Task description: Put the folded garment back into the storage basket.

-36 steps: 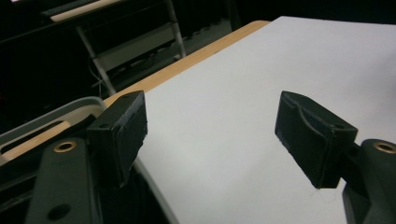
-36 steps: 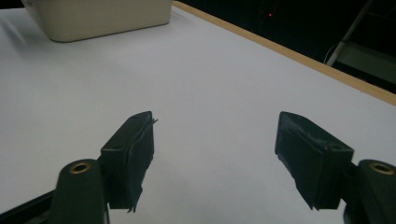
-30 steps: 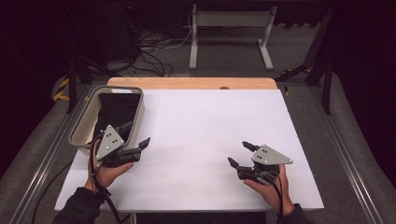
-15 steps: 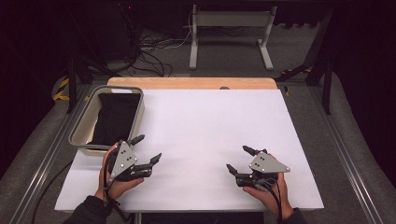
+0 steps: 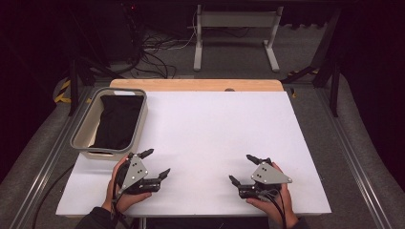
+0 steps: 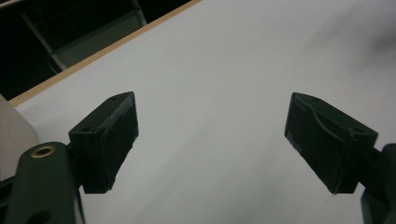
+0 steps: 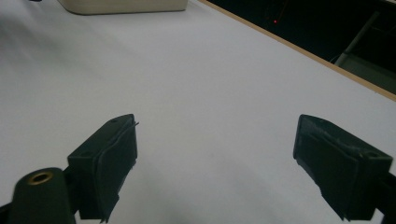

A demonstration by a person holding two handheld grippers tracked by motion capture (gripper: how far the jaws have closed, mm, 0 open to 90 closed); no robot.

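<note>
Now both black two-jaw grippers, left (image 5: 156, 163) & right (image 5: 242, 169), are resting low on the smooth white tabletop (image 5: 215, 138), jaws just opening wide w/ nothing between; the beige rectangular plastic bin (image 5: 81, 135) holding black folded cloth (image 5: 117, 121) is sitting near the left one.

White table top (image 5: 215, 138), wood far edge; grey bin (image 5: 82, 136) w/ black cloth (image 5: 117, 121) at left.

A lab-style recording bay was indicated: a white-topped table (image 5: 215, 138) with a wooden edge was flanked by metal rails (image 5: 356, 157), cables (image 5: 153, 47) were left loose on the grey floor at 11 o'clock, and a white stand frame (image 5: 234, 33) was placed at 12 o'clock amid dark surroundings.
</note>
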